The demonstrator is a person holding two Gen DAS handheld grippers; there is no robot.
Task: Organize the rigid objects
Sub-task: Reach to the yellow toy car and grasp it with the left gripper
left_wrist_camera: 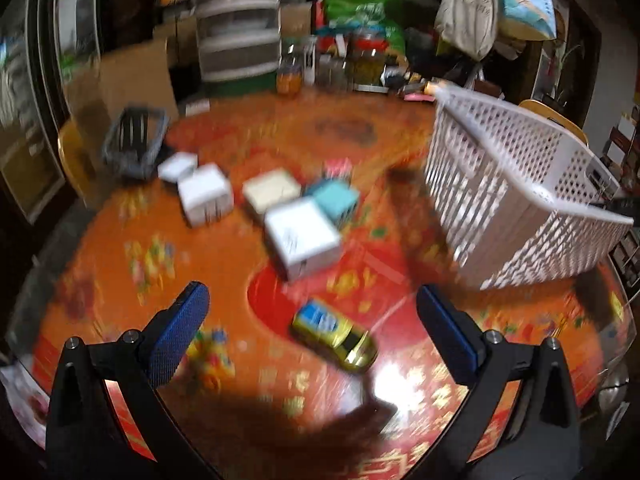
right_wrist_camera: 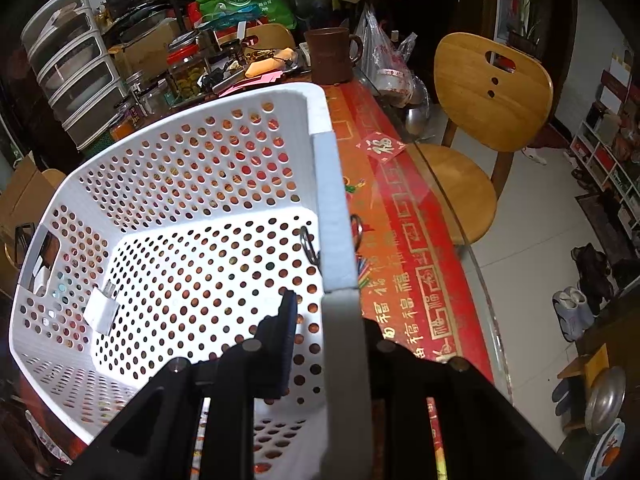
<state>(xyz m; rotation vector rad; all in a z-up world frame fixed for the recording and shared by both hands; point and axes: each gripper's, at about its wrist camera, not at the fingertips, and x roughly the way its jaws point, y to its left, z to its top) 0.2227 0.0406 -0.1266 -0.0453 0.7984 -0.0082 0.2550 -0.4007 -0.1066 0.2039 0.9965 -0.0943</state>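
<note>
Right tool (right_wrist_camera: 326, 344) clamped on rim of white basket (right_wrist_camera: 192, 184), apparently steadying and tilting it toward loose items; left tool (left_wrist_camera: 316, 332) spread wide, holding nothing, over yellow toy car (left_wrist_camera: 334, 336) on counter (left_wrist_camera: 120, 264), boxes (left_wrist_camera: 300, 236) lying beyond.

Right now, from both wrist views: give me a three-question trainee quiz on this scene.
1. True or false: the right gripper is clamped on the white basket rim.
2. What lies nearest ahead of the left gripper? A) yellow toy car B) teal box C) grey basket
3. Fill in: the left gripper is ___ and holds nothing.

Key: 1 true; 2 A; 3 open.
</note>
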